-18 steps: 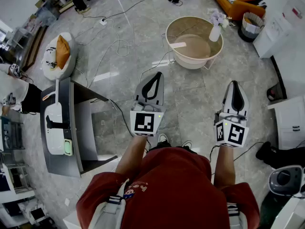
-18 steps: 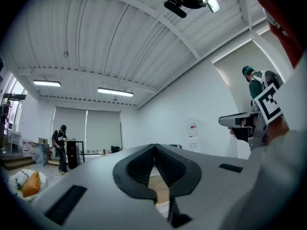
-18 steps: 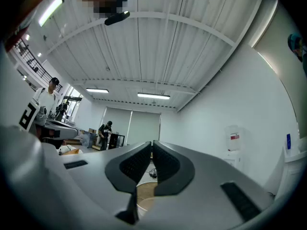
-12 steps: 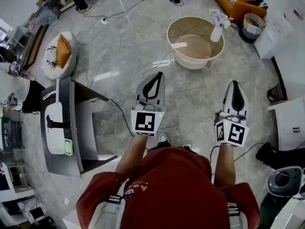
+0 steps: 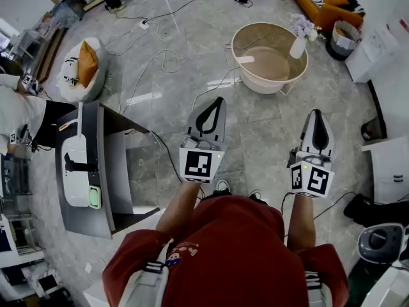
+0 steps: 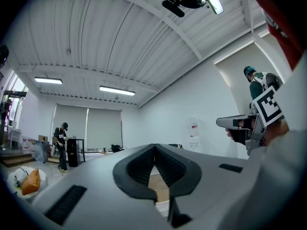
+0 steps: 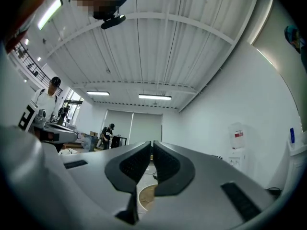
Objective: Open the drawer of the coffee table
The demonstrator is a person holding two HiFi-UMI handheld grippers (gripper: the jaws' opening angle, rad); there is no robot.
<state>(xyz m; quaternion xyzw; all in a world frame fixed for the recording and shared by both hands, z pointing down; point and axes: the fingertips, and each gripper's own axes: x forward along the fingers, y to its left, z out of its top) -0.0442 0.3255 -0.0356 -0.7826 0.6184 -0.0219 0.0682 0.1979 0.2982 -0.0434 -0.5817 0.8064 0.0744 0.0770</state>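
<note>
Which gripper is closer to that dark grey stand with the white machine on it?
Left. In the head view the left gripper hangs to the right of the stand; the right gripper is farther right still.

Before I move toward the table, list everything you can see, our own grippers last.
round table: one, beige, on the floor ahead; no drawer shows from above
vase: one, white with pale flowers, at the table's right rim
sofa: one, orange, top right
basket: one, dark, right of the table
desk: one, grey, left
machine: one, white, on the desk
beanbag: one, white, far left
cushion: one, orange, on the beanbag
cables: several, white and black, across the floor
cabinet: one, white, right edge
bystander: one, white sleeve, left edge
left gripper: grey-white, shut, empty
right gripper: grey-white, shut, empty
</note>
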